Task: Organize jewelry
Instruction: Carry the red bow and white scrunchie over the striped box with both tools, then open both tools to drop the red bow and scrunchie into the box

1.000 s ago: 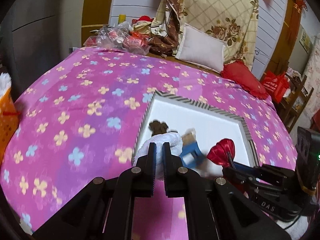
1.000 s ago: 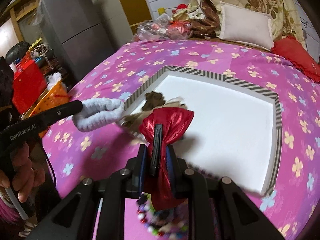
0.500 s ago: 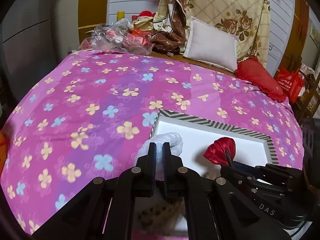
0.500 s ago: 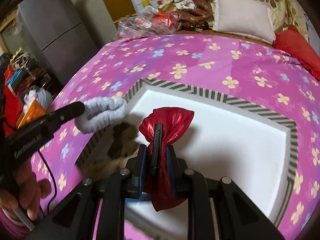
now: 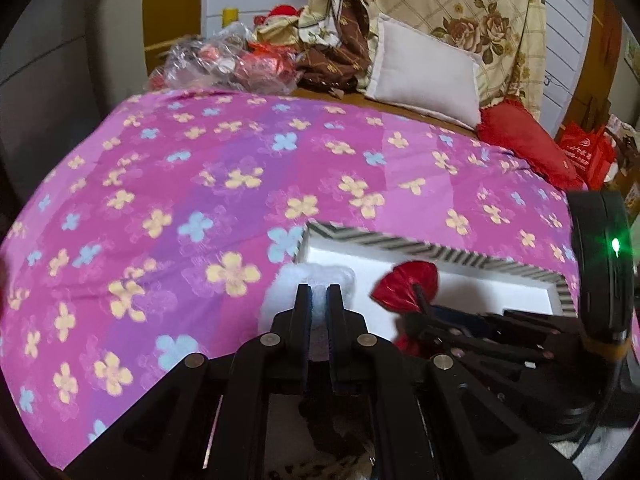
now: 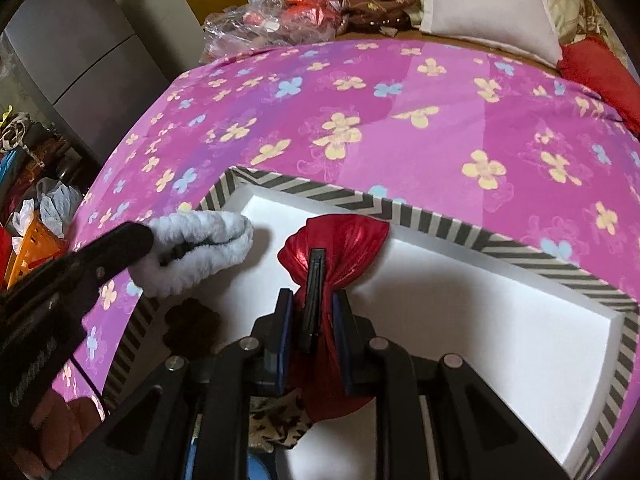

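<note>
A white tray [image 6: 480, 240] with a black-and-white striped rim lies on the pink flowered bedspread [image 6: 360, 100]. My right gripper [image 6: 314, 296] is shut on a shiny red bow hair clip [image 6: 352, 236], held above the tray's far left part. My left gripper [image 5: 319, 292] is shut on a white fluffy scrunchie [image 5: 288, 284], which hangs over the tray's left corner. The right wrist view shows the scrunchie [image 6: 208, 240] just left of the bow. A brown fuzzy piece [image 6: 192, 324] and a leopard-print piece [image 6: 280, 416] lie in the tray under the grippers.
A white pillow [image 5: 424, 76], a red cushion [image 5: 524, 140] and a crumpled plastic bag [image 5: 224, 64] sit at the bed's far end. A grey fridge [image 6: 80, 52] and an orange basket [image 6: 32, 256] stand left of the bed. The right gripper's body [image 5: 600, 264] is close on the right.
Both grippers have moved forward over the tray toward its far left corner, carrying the scrunchie and the red bow. The brown and blue pieces have slipped beneath them.
</note>
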`<act>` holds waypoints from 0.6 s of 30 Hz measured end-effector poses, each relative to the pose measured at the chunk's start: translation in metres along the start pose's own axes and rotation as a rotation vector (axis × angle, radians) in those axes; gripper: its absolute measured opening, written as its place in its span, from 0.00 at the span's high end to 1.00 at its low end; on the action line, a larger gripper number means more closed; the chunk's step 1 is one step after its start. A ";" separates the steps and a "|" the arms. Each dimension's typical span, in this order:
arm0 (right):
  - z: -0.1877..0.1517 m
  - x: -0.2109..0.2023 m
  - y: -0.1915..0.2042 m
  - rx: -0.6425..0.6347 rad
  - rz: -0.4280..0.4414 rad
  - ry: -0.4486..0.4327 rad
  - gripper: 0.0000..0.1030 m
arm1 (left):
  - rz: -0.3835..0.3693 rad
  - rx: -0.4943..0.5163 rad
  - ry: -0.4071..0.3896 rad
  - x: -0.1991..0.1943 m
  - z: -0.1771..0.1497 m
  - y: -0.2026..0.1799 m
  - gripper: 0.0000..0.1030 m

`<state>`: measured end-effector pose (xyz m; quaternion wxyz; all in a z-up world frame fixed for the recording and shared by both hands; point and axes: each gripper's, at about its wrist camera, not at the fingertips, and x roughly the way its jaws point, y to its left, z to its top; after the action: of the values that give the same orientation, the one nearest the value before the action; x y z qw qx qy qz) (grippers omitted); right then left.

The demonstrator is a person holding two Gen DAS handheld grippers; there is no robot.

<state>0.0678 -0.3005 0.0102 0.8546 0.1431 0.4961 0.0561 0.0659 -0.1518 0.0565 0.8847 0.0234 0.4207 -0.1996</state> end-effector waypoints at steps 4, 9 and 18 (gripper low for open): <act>-0.003 0.002 -0.007 0.049 0.057 0.015 0.71 | -0.041 -0.005 0.029 0.004 -0.010 0.000 0.88; -0.010 -0.016 -0.016 0.084 0.070 -0.013 0.65 | -0.080 -0.011 0.061 0.005 -0.018 0.003 0.59; -0.039 -0.062 -0.016 0.080 0.057 -0.058 0.52 | -0.091 -0.046 0.054 -0.023 -0.033 0.017 0.51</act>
<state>0.0022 -0.3229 0.0393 0.8602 0.1931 0.4687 0.0564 0.0347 -0.1219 0.0506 0.8633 -0.0109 0.4494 -0.2293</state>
